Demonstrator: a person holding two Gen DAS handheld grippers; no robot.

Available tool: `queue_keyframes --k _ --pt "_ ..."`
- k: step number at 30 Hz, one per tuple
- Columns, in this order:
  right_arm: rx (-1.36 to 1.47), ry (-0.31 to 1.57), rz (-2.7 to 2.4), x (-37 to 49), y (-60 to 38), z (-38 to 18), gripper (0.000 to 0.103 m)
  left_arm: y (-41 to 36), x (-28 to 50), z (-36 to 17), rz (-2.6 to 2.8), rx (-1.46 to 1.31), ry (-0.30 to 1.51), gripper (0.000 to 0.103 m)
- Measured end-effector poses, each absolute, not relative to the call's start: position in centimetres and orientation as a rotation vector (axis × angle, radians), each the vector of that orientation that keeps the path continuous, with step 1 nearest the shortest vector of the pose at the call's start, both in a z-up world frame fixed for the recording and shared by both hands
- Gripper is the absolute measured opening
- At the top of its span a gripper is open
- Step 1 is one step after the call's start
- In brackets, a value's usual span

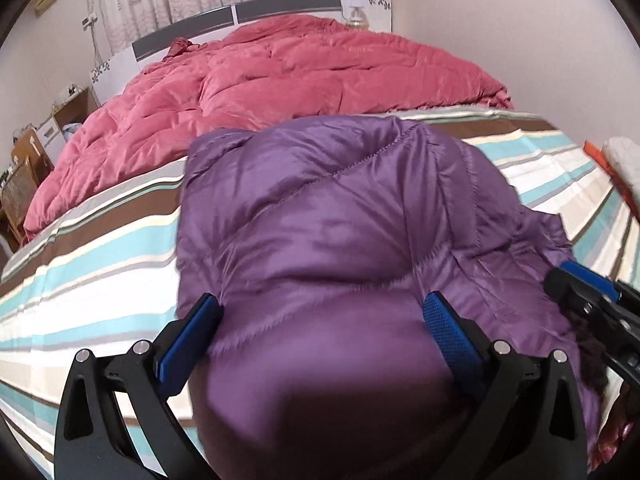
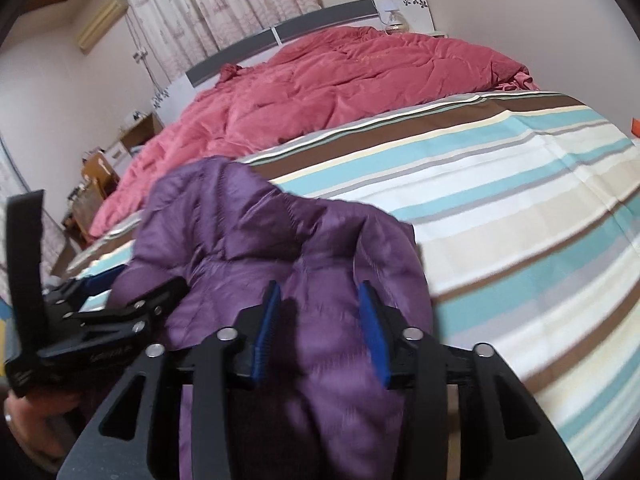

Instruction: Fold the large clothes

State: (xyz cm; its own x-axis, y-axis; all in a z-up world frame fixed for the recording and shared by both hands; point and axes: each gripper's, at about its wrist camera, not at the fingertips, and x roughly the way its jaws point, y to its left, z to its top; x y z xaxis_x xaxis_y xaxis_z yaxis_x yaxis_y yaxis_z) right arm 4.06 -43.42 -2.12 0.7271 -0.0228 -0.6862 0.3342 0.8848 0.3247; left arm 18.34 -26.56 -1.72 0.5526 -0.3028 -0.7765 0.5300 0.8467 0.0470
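A purple puffer jacket [image 1: 340,220] lies bunched on the striped bed sheet [image 1: 100,280]. My left gripper [image 1: 322,308] stands wide, with a thick fold of the jacket filling the gap; both blue pads press into it and the fabric puckers at their tips. In the right wrist view the left gripper [image 2: 136,286] shows from the side at the jacket's left edge. A narrower ridge of the jacket [image 2: 248,240] runs between the pads of my right gripper [image 2: 320,304]. Its right pad touches the cloth, while a dark gap separates the left pad from it. The right gripper [image 1: 564,288] also shows at the right edge of the left wrist view.
A rumpled pink quilt [image 1: 300,72] covers the far half of the bed up to the grey headboard [image 1: 240,16]. Wooden furniture [image 1: 28,168] stands by the left wall. Bare striped sheet [image 2: 520,220] stretches to the jacket's right. A person's hand [image 2: 32,408] holds the left gripper.
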Motion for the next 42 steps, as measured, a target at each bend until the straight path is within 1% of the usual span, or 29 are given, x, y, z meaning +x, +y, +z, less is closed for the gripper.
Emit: queue_keyframes --k 3,7,9,11,12,14,17,19,21,23,24,25,26,27,28,30,32,34,36,37,39,42 --pt "0.467 0.743 -0.189 1.9 -43.1 -1.6 0.044 -24.7 16.7 -1.0 -0.511 0.240 0.815 0.101" --pt "0.560 0.777 -0.152 0.1 -43.4 -2.4 0.044 -22.6 14.6 -0.9 -0.487 0.187 0.768 0.101" --pt "0.580 0.786 -0.142 0.2 -43.4 -2.7 0.038 -22.4 14.0 -1.2 -0.490 0.186 0.764 0.101" --pt "0.558 0.795 -0.139 0.8 -43.2 -2.6 0.023 -22.4 13.9 -1.4 -0.494 0.185 0.775 0.101" --pt "0.543 0.796 -0.144 1.1 -43.1 -2.4 0.019 -22.4 14.0 -1.4 -0.494 0.182 0.782 0.101" --pt "0.500 0.795 -0.164 1.9 -43.3 -2.0 0.007 -22.5 14.1 -1.5 -0.494 0.177 0.797 0.101" --pt "0.472 0.795 -0.193 2.9 -44.1 -2.4 0.001 -22.8 13.9 -1.7 -0.490 0.179 0.796 0.101" --pt "0.469 0.806 -0.199 3.4 -44.5 -3.5 0.001 -23.2 13.7 -2.2 -0.484 0.190 0.787 0.101" --pt "0.532 0.785 -0.182 3.0 -45.1 -4.3 0.001 -23.3 13.6 -2.3 -0.480 0.204 0.784 0.101" --pt "0.608 0.741 -0.161 1.8 -45.6 -4.0 0.003 -22.8 13.7 -1.9 -0.500 0.192 0.792 0.101" --pt "0.634 0.719 -0.153 1.1 -45.8 -3.7 0.006 -22.4 13.8 -1.7 -0.513 0.172 0.798 0.101" --pt "0.650 0.692 -0.154 0.2 -46.0 -3.2 0.021 -21.8 13.9 -1.4 -0.515 0.153 0.802 0.101" --pt "0.650 0.679 -0.163 -0.4 -46.0 -2.9 0.046 -21.5 13.9 -1.2 -0.511 0.145 0.800 0.101" --pt "0.638 0.671 -0.191 -1.1 -46.0 -2.5 0.061 -21.1 14.1 -0.8 -0.501 0.133 0.791 0.101" --pt "0.631 0.667 -0.203 -1.5 -46.0 -2.4 0.073 -20.7 14.3 -0.5 -0.493 0.133 0.784 0.101" --pt "0.614 0.674 -0.199 -1.8 -46.0 -2.1 0.073 -20.3 14.9 -0.3 -0.488 0.147 0.783 0.101" --pt "0.620 0.715 -0.193 -1.2 -46.2 -2.5 0.068 -20.1 15.5 -0.4 -0.506 0.155 0.804 0.101" --pt "0.686 0.735 -0.154 -0.5 -46.9 -3.2 0.066 -19.8 16.0 -0.4 -0.520 0.161 0.813 0.101" --pt "0.746 0.788 -0.132 0.4 -47.5 -4.3 0.066 -19.3 16.0 0.0 -0.513 0.167 0.797 0.101" --pt "0.768 0.804 -0.121 0.7 -47.6 -4.8 0.064 -19.1 15.9 0.3 -0.508 0.163 0.787 0.101" --pt "0.807 0.845 -0.094 1.4 -47.9 -5.7 0.064 -18.4 16.3 0.6 -0.496 0.154 0.780 0.101" --pt "0.877 0.880 -0.043 2.2 -48.2 -7.0 0.063 -17.8 17.6 -0.2 -0.543 0.113 0.843 0.101"
